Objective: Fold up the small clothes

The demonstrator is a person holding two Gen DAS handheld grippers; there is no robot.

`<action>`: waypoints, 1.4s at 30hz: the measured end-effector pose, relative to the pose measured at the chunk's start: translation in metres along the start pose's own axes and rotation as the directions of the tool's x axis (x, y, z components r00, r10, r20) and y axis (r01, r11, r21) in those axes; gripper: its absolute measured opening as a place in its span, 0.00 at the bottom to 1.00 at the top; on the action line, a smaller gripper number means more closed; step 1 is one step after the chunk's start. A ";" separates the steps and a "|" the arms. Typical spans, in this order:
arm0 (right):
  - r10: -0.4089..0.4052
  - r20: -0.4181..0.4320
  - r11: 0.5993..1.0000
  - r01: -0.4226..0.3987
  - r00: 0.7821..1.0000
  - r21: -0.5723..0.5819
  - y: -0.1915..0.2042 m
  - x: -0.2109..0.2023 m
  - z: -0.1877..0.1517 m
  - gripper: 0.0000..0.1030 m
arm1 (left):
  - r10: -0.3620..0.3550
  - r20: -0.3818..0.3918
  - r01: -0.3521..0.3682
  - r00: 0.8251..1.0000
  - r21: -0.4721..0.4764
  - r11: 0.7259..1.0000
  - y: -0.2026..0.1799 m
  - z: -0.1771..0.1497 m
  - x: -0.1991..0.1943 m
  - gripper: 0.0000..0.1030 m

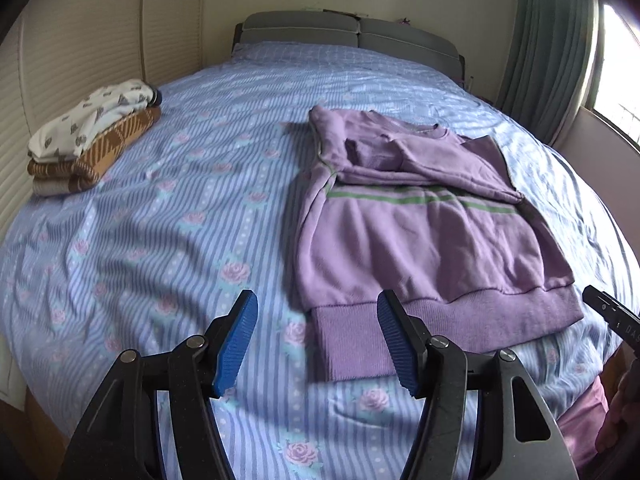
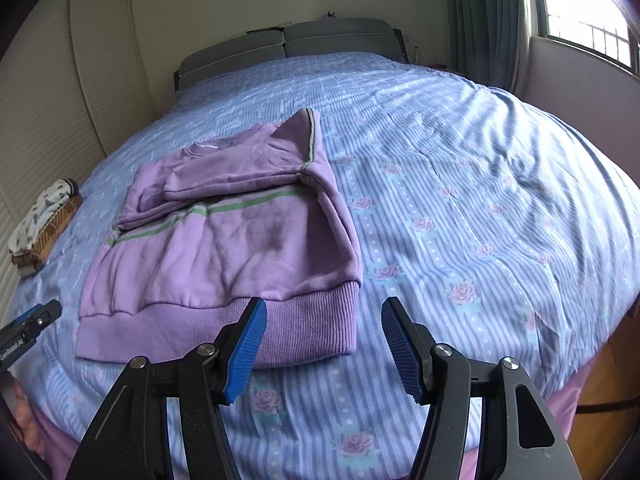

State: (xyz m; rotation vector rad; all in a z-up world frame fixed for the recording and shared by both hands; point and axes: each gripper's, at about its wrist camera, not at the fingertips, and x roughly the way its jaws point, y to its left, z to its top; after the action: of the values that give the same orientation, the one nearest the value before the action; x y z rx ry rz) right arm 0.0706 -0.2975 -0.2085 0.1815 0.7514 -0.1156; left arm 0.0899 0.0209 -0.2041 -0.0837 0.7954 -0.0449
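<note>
A purple sweatshirt (image 1: 420,248) with a green chest stripe lies flat on the bed, both sleeves folded in across its chest and its ribbed hem toward me. My left gripper (image 1: 318,344) hovers open over the hem's left corner, nothing between its blue pads. In the right wrist view the same sweatshirt (image 2: 240,248) fills the left half. My right gripper (image 2: 324,344) stands open just off the hem's right corner, empty. The tip of the right gripper (image 1: 612,316) shows at the right edge of the left view, and the left gripper's tip (image 2: 32,326) at the left edge of the right view.
A stack of folded clothes (image 1: 92,140) sits at the bed's left side by the louvred wardrobe doors (image 1: 60,40). The blue striped rose-print sheet (image 2: 480,200) is bare right of the sweatshirt. Grey headboard (image 1: 348,34) at the far end, curtain and window (image 2: 580,8) on the right.
</note>
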 end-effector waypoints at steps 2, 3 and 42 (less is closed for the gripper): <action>-0.002 -0.009 1.000 0.003 1.000 0.020 -0.004 0.005 -0.001 0.59 | 0.007 -0.010 -0.007 1.000 -0.027 1.000 0.006 -0.006 0.004 0.59; -0.004 -0.013 1.000 0.005 1.000 0.028 -0.006 0.007 -0.002 0.59 | 0.006 -0.013 -0.007 1.000 -0.040 0.999 0.008 -0.008 0.006 0.59; 0.205 -0.147 0.964 -0.173 0.968 0.201 -0.030 0.060 -0.008 0.53 | -0.107 -0.099 0.100 0.989 -0.076 0.992 -0.009 -0.033 0.043 0.31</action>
State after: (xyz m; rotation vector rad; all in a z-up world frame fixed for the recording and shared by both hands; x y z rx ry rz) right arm 0.1035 -0.3273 -0.2589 0.4459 0.8858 0.0123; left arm 0.0964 0.0072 -0.2570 -0.1908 0.8954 -0.1199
